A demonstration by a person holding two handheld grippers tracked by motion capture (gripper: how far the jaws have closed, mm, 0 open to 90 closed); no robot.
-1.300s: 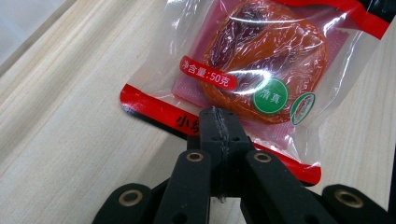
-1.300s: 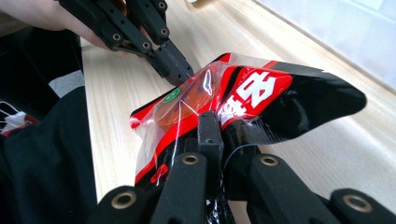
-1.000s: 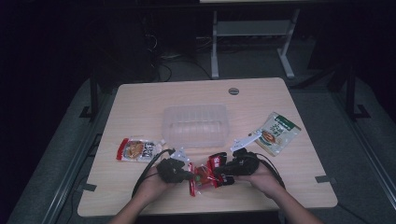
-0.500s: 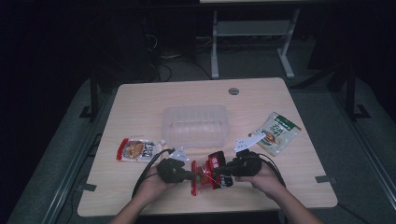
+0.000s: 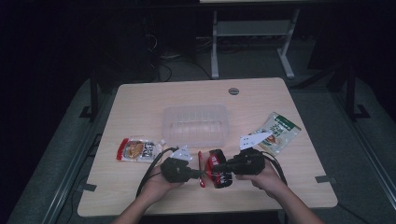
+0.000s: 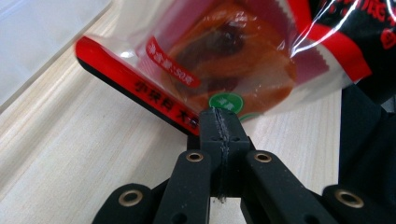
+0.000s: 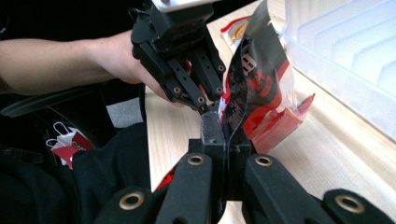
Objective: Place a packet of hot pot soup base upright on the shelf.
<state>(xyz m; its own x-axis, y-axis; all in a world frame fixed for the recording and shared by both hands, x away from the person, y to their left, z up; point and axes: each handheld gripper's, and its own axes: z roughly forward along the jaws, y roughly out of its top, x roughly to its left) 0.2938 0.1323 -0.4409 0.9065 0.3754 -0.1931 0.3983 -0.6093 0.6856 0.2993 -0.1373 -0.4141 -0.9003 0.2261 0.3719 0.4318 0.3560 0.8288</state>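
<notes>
A red and black snack packet point(image 5: 220, 175) hangs just above the table's front edge, held from both sides. My left gripper point(image 5: 199, 174) is shut on the packet's red sealed edge point(image 6: 154, 91), and the clear window above it shows an orange snack point(image 6: 233, 56). From the other side my right gripper point(image 5: 217, 166) is shut on the packet's black edge point(image 7: 236, 100), which stands upright and crumpled. In the right gripper view, the left gripper point(image 7: 208, 108) and the hand point(image 7: 116, 60) holding it face me, their tips almost meeting mine point(image 7: 218, 122).
A clear plastic container point(image 5: 196, 124) sits open at the table's middle, just beyond the packet. An orange snack packet point(image 5: 136, 150) lies at the left and a green one point(image 5: 279, 131) at the right. The table's front edge point(image 5: 205, 210) runs close under the hands.
Both hands have stayed nearly in place. The red packet between the grippers has bunched up and turned more upright.
</notes>
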